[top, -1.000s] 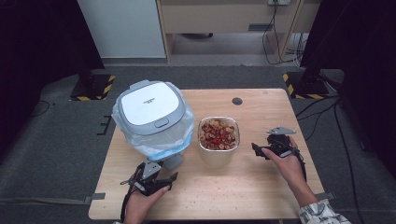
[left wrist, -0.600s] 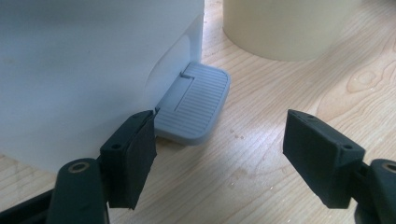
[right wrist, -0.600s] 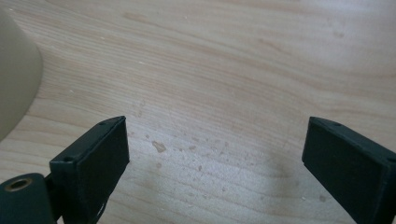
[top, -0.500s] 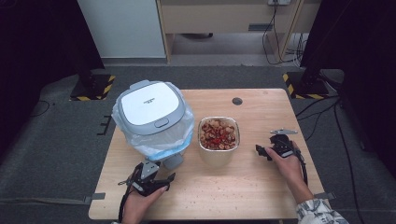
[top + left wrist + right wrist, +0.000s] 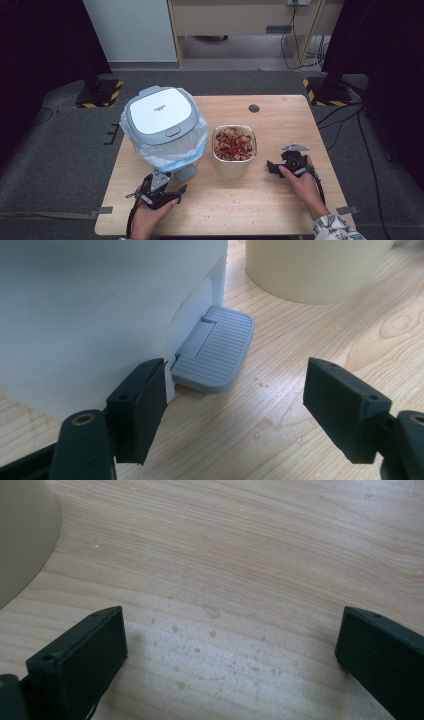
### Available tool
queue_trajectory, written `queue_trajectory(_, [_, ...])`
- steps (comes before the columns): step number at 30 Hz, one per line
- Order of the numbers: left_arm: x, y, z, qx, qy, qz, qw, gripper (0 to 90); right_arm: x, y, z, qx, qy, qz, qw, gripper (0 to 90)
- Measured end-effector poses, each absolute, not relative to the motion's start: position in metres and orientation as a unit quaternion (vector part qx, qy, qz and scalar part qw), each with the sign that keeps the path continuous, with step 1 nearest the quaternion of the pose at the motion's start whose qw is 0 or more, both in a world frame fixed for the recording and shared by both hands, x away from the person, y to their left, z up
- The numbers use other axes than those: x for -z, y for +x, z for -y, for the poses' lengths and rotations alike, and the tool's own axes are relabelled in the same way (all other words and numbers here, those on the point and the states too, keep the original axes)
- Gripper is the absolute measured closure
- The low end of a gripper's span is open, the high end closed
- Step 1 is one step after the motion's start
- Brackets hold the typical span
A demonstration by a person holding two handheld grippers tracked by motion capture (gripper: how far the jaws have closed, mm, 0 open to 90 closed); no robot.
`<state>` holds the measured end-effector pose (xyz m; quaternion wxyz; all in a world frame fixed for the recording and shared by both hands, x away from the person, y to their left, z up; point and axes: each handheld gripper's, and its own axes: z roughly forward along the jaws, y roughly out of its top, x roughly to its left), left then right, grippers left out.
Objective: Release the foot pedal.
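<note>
Pedal (image 5: 216,354) of the lined bin (image 5: 162,125) lies before the open left hand-held gripper (image 5: 235,410); the right hand-held gripper (image 5: 230,655), just opened wider and empty, risks nudging the food tub (image 5: 234,145).

Small dark marking on bin lid (image 5: 161,113) — illegible
</note>
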<state>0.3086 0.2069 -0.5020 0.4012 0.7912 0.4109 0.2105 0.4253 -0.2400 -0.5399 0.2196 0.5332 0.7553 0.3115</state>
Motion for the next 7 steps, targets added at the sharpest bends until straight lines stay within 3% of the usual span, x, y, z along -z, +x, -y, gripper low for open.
queue_trajectory(7, [0.5003, 0.3086, -0.2080, -0.216, 0.790, -0.410, 0.400, 24.4, 0.5399, 0.4195, 0.2373, -0.308, 0.547, -0.745, 0.225, 0.7])
